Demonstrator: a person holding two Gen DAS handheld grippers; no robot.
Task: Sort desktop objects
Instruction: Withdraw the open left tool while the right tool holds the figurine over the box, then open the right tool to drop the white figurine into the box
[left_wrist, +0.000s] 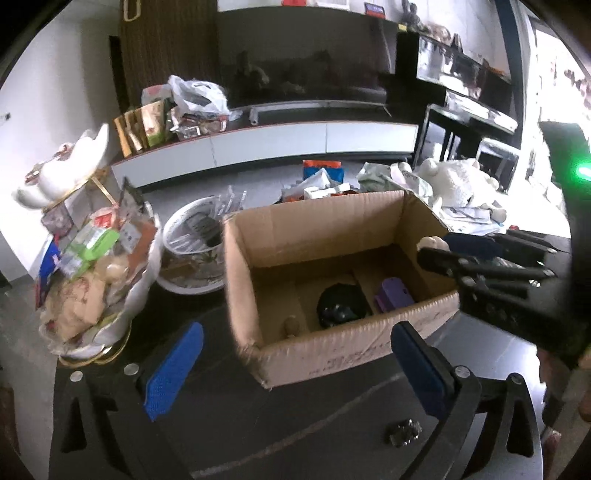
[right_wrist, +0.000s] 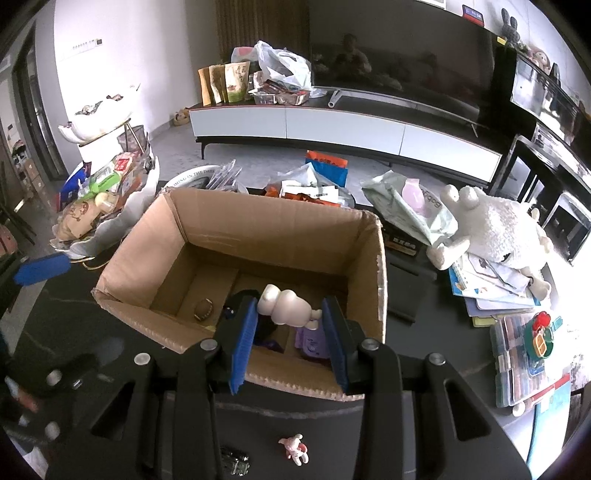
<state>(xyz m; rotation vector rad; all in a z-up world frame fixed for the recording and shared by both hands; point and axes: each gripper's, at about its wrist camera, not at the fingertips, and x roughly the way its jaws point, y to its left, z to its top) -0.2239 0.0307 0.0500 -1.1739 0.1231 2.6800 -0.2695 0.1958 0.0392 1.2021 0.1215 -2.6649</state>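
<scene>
- Cardboard box (right_wrist: 258, 229), one: open-topped on the dark table (left_wrist: 295, 424), with a divider inside. It is where I am sorting things into.
- Cream figurine (right_wrist: 284, 306), one: clamped between the blue pads of my right gripper (right_wrist: 290, 332), hanging over the near edge of the box above its contents.
- Left gripper (left_wrist: 295, 373), one: jaws spread wide, nothing between them, in front of the box's near wall.
- Already in the box, three counted: a small brown ball (right_wrist: 204, 309), a black object (left_wrist: 341, 306) and a purple item (left_wrist: 392, 298).
- Loose on the table near me, two counted: a small pink toy (right_wrist: 294, 447) and a dark metallic piece (left_wrist: 404, 432).
- White plush toy (right_wrist: 495, 229), one: resting on a pile of books to the right, well apart from the box.
- Risk: the figurine is rounded and gripped across its body; I judge it could swivel or slip out early and land outside.
- Risk: released this close to the near wall, it may clip the cardboard rim and topple onto the table.
- Risk: it may drop onto the divider and settle in a compartment I did not intend.
- Risk: my left gripper sits close to the box; a careless sweep could shove it.
</scene>
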